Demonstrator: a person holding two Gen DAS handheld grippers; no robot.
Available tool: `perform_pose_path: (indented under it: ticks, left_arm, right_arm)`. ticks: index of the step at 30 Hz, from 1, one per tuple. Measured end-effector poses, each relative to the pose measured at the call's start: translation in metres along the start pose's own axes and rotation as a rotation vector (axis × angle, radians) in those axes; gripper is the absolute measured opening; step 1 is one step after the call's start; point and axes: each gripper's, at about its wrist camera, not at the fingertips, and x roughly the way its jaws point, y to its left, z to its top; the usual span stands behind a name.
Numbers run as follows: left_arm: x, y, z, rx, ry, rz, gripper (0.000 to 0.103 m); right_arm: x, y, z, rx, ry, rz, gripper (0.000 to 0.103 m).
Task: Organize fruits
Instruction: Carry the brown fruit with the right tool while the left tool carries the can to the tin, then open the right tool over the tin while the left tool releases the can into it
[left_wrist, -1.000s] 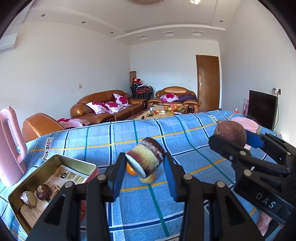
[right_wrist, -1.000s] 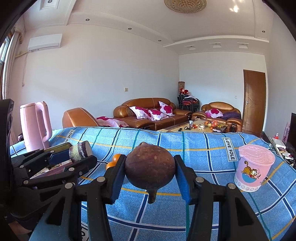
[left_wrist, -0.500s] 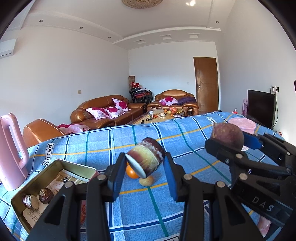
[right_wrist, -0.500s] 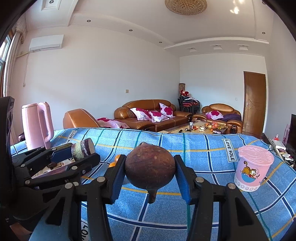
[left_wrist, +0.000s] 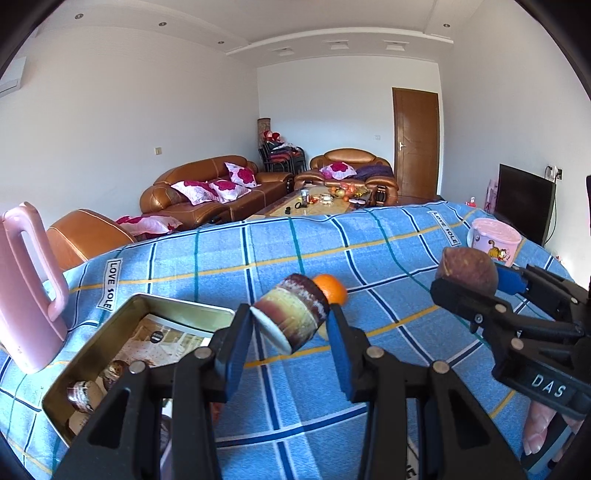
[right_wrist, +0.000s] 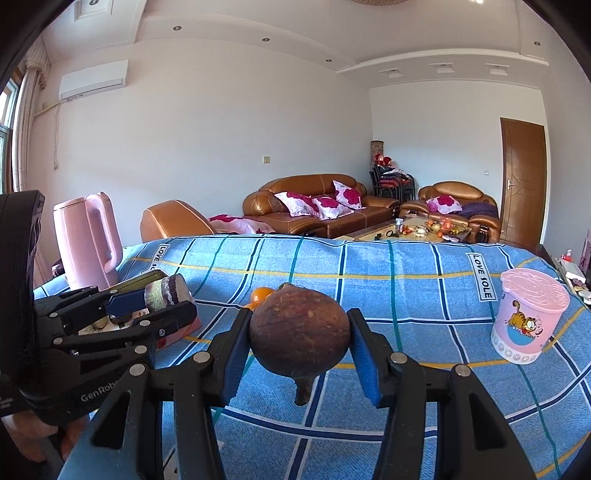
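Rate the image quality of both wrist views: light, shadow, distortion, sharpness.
Left wrist view: bright daylight, hard shadows on the blue checked cloth; fisheye bends the walls, dark vignette at the corners; the small jar looks sharp. Right wrist view: same bending; cooler, slightly violet cast; the brown round fruit is sharp.

Two handheld grippers of black plastic are seen. Each left gripper (left_wrist: 291, 352) finger is lined inside with a blue pad (left_wrist: 236, 354) and fastened with round silver screws (left_wrist: 376, 352). The right gripper (right_wrist: 299, 354) is built alike, with blue pads and silver screws. White letters "DAS" are printed on its body, and "GenRobo" is read on the left one's.
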Motion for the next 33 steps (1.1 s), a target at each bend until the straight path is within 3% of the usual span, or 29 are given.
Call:
perform_pose_path:
  ticks: [14, 20, 33]
  left_arm:
    - [0.008, 0.111, 0.006, -0.100, 0.038, 0.223, 0.043]
    - [0.025, 0.151, -0.002, -0.197, 0.074, 0.234, 0.043]
    - [0.048, 0.163, -0.015, -0.201, 0.191, 0.236, 0.043]
  right_arm:
    - [0.045, 0.073, 0.031, -0.087, 0.079, 0.158, 0.053]
    - [0.072, 0.106, 0.038, -0.125, 0.105, 0.197, 0.053]
    - [0.129, 0.140, 0.031, -0.120, 0.189, 0.222, 0.053]
